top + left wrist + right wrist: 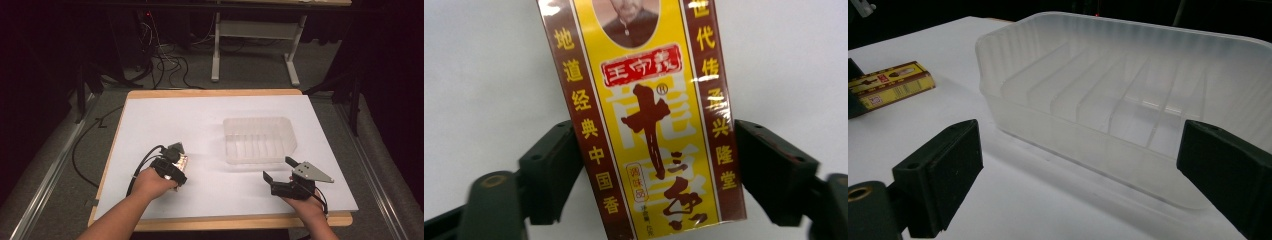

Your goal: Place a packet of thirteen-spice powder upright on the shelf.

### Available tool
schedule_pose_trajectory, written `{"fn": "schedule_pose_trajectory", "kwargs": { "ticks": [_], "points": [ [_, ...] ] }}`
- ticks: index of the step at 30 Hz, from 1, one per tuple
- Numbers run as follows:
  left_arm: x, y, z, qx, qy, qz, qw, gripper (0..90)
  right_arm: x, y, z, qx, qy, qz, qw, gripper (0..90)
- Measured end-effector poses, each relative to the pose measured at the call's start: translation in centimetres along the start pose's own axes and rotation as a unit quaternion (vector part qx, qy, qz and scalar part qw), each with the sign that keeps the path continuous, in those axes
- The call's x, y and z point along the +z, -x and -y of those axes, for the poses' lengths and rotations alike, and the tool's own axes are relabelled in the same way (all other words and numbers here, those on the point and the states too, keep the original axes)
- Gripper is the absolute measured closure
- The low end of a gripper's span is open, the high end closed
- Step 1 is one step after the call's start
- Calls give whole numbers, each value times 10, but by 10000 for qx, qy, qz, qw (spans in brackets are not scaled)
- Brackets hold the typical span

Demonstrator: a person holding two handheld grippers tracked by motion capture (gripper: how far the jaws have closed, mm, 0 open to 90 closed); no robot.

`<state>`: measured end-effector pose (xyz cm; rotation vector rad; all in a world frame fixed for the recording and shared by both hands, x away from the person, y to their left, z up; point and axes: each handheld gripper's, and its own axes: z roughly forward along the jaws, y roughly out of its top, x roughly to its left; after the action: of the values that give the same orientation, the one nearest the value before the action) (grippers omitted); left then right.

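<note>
A yellow and maroon spice box (649, 125) with Chinese print lies flat on the white table top (165, 120). My left gripper (659, 160) straddles it, one black jaw pressed on each long side. From above, that gripper (180, 161) sits at the near left, with a glimpse of the box (183, 161) under it. My right gripper (276, 168) is open and holds nothing, just in front of a clear ribbed plastic container (259, 121). In the right gripper view, the container's near wall (1073, 135) stands a short way beyond the open gripper (1080, 165), and the box (890, 85) lies far left.
The white top rests on a wooden board whose near edge (225, 221) shows at the front. Beyond the table are a white frame stand (216, 50) and loose cables (165, 60) on the floor. Dark curtains close off both sides.
</note>
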<state>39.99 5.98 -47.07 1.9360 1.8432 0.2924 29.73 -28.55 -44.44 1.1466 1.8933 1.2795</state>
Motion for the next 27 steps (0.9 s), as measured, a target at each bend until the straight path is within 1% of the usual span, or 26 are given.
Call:
{"fn": "schedule_pose_trajectory", "kwargs": {
  "ticks": [1,2,4,5,6,7,8,10,12,14,15,18,20,23,25,27],
  "points": [
    [0,0,0,-20,-37,7,10000,252,0,0,0,6,-6,3,10000,48],
    [0,0,0,-42,16,10,10000,260,0,0,0,11,-14,8,10000,48],
    [0,-1,0,-23,27,8,10000,271,0,1,0,20,-19,21,10000,48],
    [-1,-2,0,68,115,-25,9999,287,1,1,0,9,-3,28,10000,48],
    [-2,-2,1,106,176,-51,9998,293,1,1,0,27,-5,36,10000,48],
    [-3,-3,1,185,251,-63,9995,298,0,1,0,48,-3,41,10000,48],
    [-4,-3,2,214,322,-50,9992,301,0,1,0,35,0,43,10000,48],
    [-5,-4,2,225,343,-25,9992,308,1,1,0,39,-12,47,10000,48],
    [-8,-6,3,265,435,18,9987,310,1,0,0,60,-21,44,10000,49],
    [-10,-7,4,277,482,34,9984,316,2,1,0,16,-22,26,10000,49],
    [-11,-7,4,299,474,58,9984,316,2,0,0,16,-24,23,10000,49],
    [-15,-9,6,297,597,193,9976,318,2,0,0,-10,-19,-2,10000,49],
    [-16,-10,8,282,684,296,9968,320,3,0,0,16,-23,10,10000,49],
    [-19,-12,10,266,838,444,9951,321,3,0,1,48,-36,22,10000,49],
    [-21,-13,12,318,921,492,9940,322,2,0,1,35,-30,20,10000,49],
    [-22,-13,14,305,1008,579,9928,323,2,-1,0,32,-24,38,10000,50]
  ]
}}
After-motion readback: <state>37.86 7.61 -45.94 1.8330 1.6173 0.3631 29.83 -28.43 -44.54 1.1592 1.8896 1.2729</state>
